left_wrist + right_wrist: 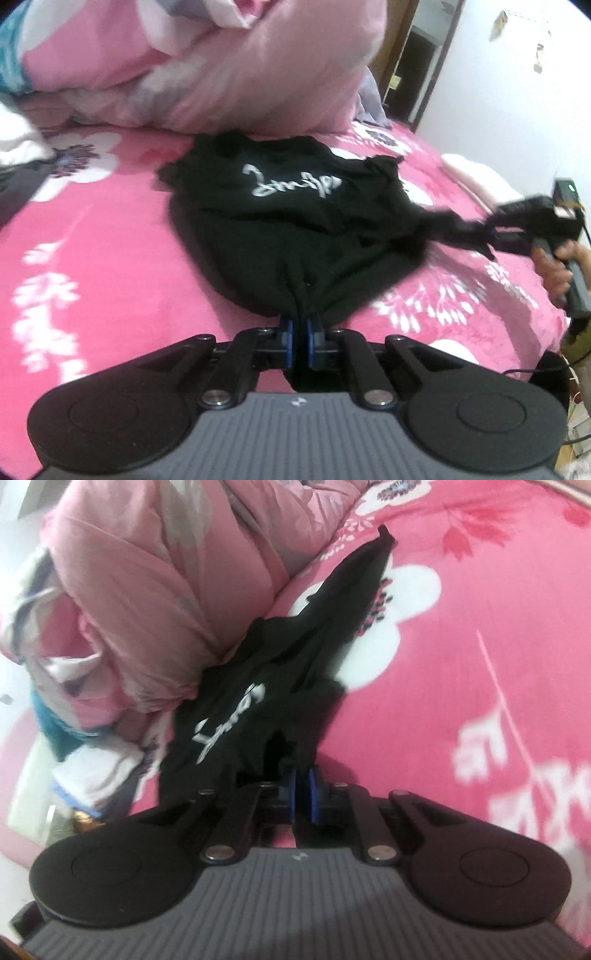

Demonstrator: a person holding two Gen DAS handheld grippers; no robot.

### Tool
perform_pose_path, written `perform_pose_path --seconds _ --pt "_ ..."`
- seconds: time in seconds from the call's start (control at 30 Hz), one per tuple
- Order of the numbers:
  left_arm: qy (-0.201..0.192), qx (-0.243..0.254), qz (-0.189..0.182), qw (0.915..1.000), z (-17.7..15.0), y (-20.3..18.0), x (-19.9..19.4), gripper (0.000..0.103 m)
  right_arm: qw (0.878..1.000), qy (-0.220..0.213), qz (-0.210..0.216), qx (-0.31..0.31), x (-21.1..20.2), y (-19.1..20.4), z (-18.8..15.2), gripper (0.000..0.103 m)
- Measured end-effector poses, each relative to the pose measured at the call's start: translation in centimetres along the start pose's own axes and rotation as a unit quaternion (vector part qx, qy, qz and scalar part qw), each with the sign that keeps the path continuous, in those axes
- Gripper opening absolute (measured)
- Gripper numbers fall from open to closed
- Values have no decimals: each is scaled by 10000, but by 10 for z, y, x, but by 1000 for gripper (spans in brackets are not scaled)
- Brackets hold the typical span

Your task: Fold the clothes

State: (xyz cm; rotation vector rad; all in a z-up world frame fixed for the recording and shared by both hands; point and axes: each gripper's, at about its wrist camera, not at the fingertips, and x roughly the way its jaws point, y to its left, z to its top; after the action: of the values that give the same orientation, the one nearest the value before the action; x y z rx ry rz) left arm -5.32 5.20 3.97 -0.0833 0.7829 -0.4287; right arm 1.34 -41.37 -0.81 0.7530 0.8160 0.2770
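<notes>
Your left gripper (299, 326) clamped on near hem of black shirt (280, 218), cloth bunched between blue pads; your right gripper (303, 784) likewise pinching shirt edge, fabric gathered between its pads; in left view your hand (554, 267) holds that gripper at shirt's right corner, cloth stretched taut toward it; shirt lies mid-bed on pink floral sheet (103, 236), silver script facing up; far edge of shirt touches pink quilt (229, 74) heaped behind; both views blurred.

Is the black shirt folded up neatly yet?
No. The black shirt with silver writing lies bunched and wrinkled on the pink flowered bedsheet, each gripper pinching a corner.
</notes>
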Motion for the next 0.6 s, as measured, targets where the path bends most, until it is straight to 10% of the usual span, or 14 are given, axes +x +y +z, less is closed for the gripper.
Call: perform_pose_path --seconds 0.6 --pt "475 225 -240 9983 -33 27 -21 8 9982 -94 85 586 -72 -7 -68 5"
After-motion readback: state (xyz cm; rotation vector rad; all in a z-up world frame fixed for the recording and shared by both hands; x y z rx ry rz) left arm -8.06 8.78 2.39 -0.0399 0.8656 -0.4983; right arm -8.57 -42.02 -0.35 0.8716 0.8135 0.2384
